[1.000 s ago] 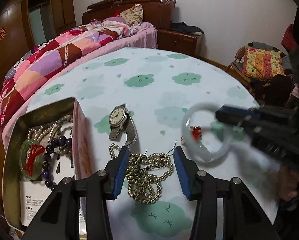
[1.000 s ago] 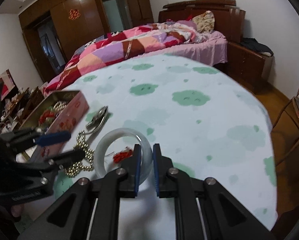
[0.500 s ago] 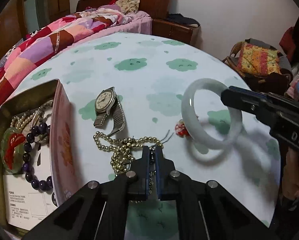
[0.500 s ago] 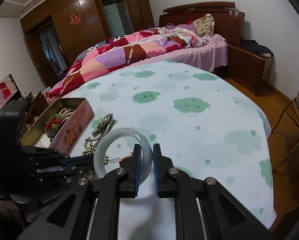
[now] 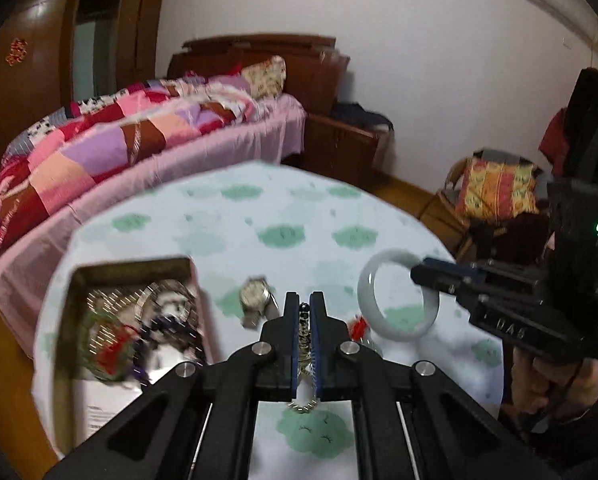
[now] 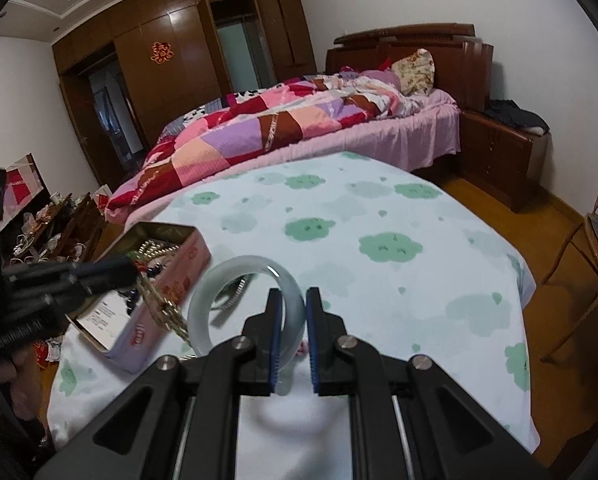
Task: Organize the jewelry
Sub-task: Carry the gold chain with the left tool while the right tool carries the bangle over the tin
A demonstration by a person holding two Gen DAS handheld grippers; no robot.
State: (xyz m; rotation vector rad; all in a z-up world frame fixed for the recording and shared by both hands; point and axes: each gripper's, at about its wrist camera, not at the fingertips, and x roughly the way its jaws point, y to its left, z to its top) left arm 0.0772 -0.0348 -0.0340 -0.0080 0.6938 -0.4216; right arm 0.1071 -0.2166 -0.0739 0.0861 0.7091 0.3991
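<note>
The left gripper (image 5: 305, 312) is pinched tight on the gold-coloured bead necklace (image 5: 303, 338), which dangles off the table, and the open pink-sided metal tin (image 5: 133, 266) lies just to its left. The right gripper (image 6: 293, 300) clamps the pale jade-like bangle (image 6: 209, 300), the tin further off to its left, so the left hand looks nearer.

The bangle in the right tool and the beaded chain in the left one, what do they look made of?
bangle: looks like jade or glass, a milky pale green-white, smooth and glossy, slightly translucent; which of the two is unclear.
beaded chain: apparently metal, small round gold-coloured beads with a dull shine; could be plated or plastic.
</note>
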